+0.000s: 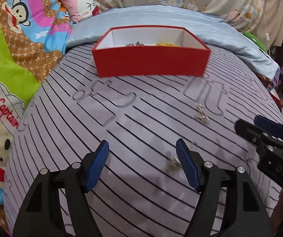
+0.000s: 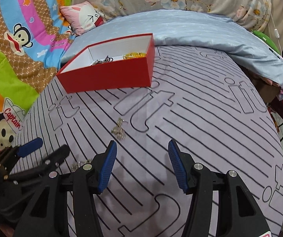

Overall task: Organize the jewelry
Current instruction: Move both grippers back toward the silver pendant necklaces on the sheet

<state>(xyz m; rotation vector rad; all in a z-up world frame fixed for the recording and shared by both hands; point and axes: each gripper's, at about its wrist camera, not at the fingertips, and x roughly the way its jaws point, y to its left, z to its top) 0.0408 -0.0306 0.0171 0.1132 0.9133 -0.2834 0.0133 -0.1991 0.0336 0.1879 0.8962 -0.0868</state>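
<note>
Left gripper (image 1: 142, 165) gapes empty (right gripper (image 2: 142, 165) too); silver jewelry (image 1: 171, 165) beside its right finger

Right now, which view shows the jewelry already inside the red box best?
The right wrist view: it looks over the red box at an angle, showing a silver tangle and gold piece inside. In the left wrist view the front wall hides most of them; only slivers show.

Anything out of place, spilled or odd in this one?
Two silver jewelry pieces lie loose on the striped sheet rather than in the red box: one mid-sheet, one beside the open left gripper. Nothing looks damaged.
</note>
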